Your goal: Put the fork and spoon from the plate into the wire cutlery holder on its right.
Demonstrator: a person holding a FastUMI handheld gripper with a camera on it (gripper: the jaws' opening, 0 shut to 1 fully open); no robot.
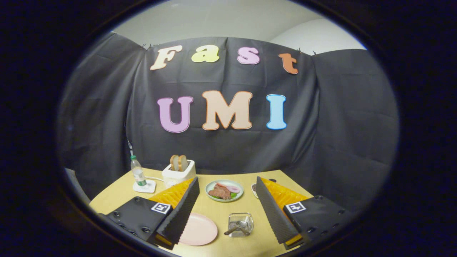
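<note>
A: Gripper view status: where are the fork and spoon located?

B: Both utensils [238, 227] are seen lying in the wire cutlery holder [241, 223], just right of the bare pink plate [197, 229]; the task is judged complete.

A: Fingers?

B: The gripper [225, 204] is held wide apart, nothing clamped. No readable labels are noted on the bottle [137, 172] or toaster [178, 174].

A white toaster [178, 174] stands at the back of the pale wooden bench [117, 196], close to the black cloth wall, with two slices of bread [178, 162] standing upright in its slots. To its left a clear plastic bottle [137, 172] with a green cap stands on a small white square base [144, 186]. To the toaster's right lies a pale green dish [224, 190] holding meat, greens and a pink slice.
</note>
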